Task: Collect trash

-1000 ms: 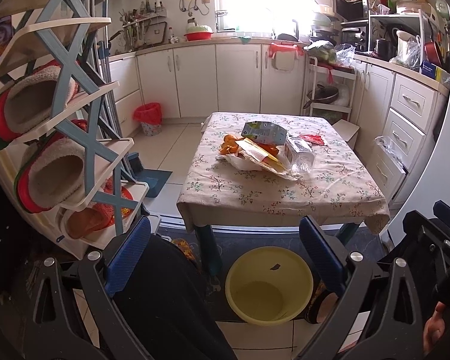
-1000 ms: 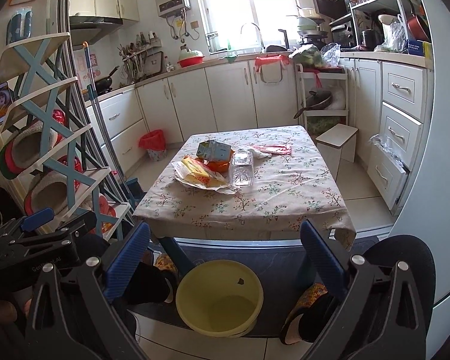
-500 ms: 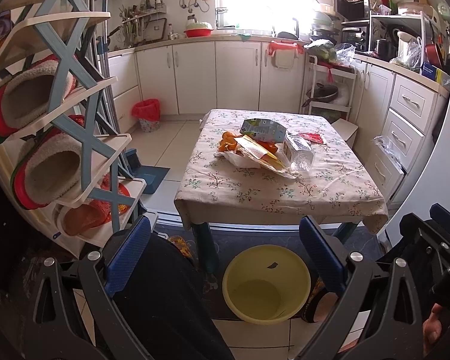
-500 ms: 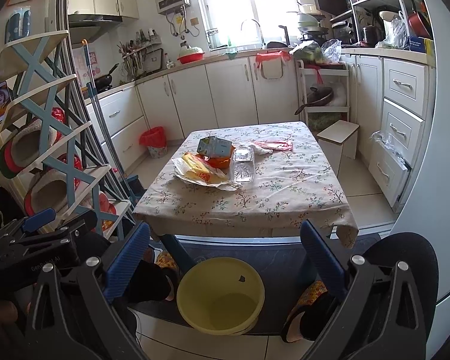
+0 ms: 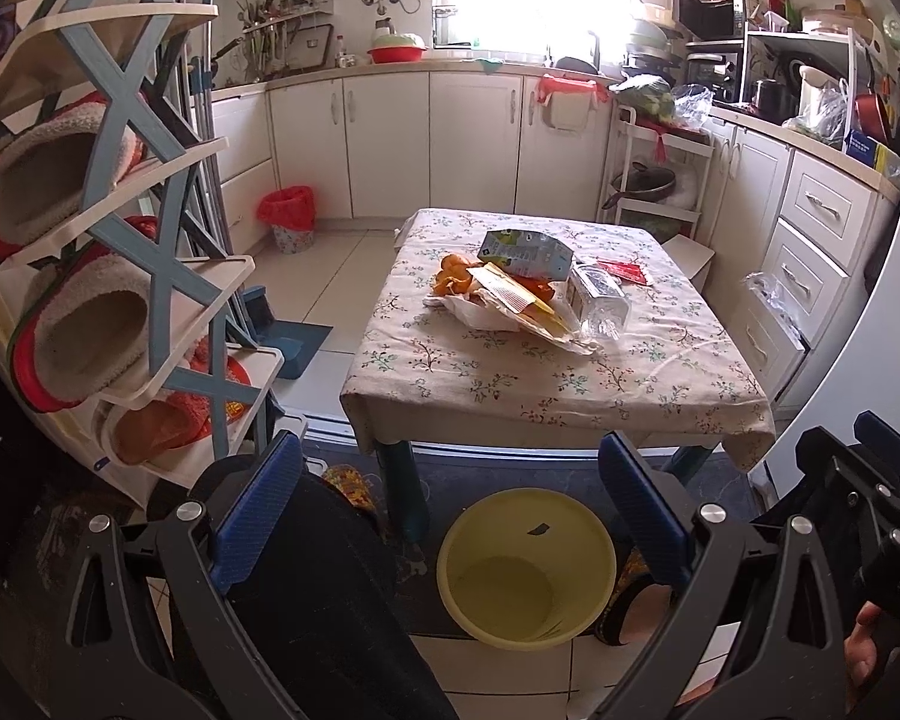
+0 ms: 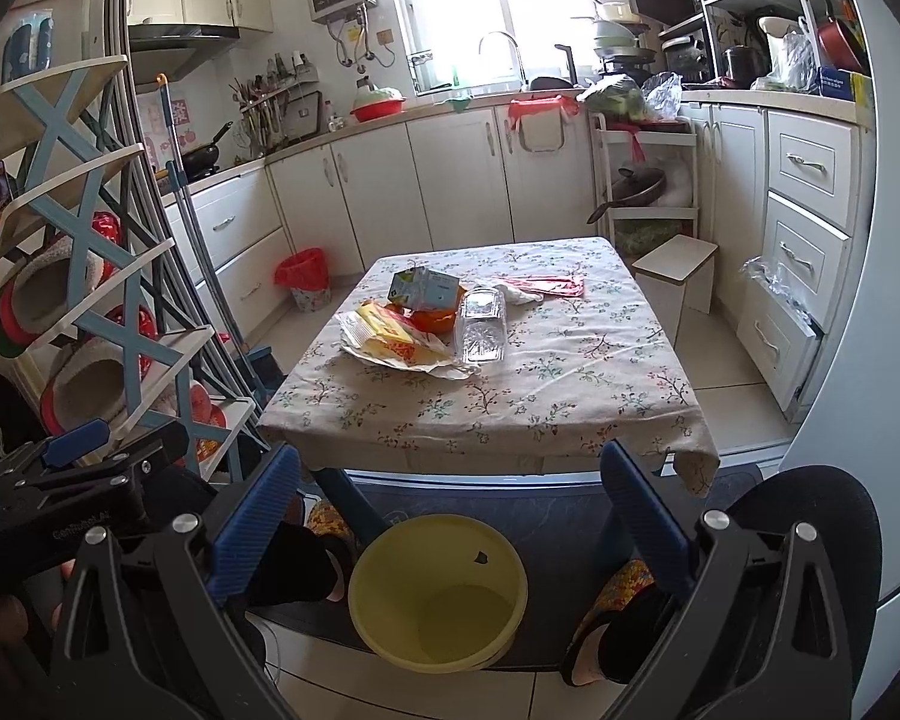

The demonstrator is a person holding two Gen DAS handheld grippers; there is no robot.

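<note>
A low table with a floral cloth (image 5: 510,378) (image 6: 570,396) holds a pile of trash: a blue-green carton (image 5: 525,253) (image 6: 423,289), orange peels (image 5: 453,279), a yellow wrapper on white paper (image 5: 513,300) (image 6: 390,339), a clear plastic box (image 5: 600,300) (image 6: 483,327), a red packet (image 5: 627,271) (image 6: 555,285). An empty yellow bin (image 5: 525,564) (image 6: 438,591) stands on the floor in front of the table. My left gripper (image 5: 450,516) and right gripper (image 6: 447,525) are both open and empty, held low above the bin, well short of the table.
A shoe rack with slippers (image 5: 90,276) (image 6: 78,312) stands close on the left. A red-lined waste basket (image 5: 288,219) (image 6: 303,279) sits by the far cabinets. A white stool (image 6: 675,270) and drawers (image 6: 804,276) are on the right. The person's legs and slippers are below.
Both views have shifted slightly, with the table and bin sitting a little lower and nearer. Nothing was picked up; both grippers stay open.
</note>
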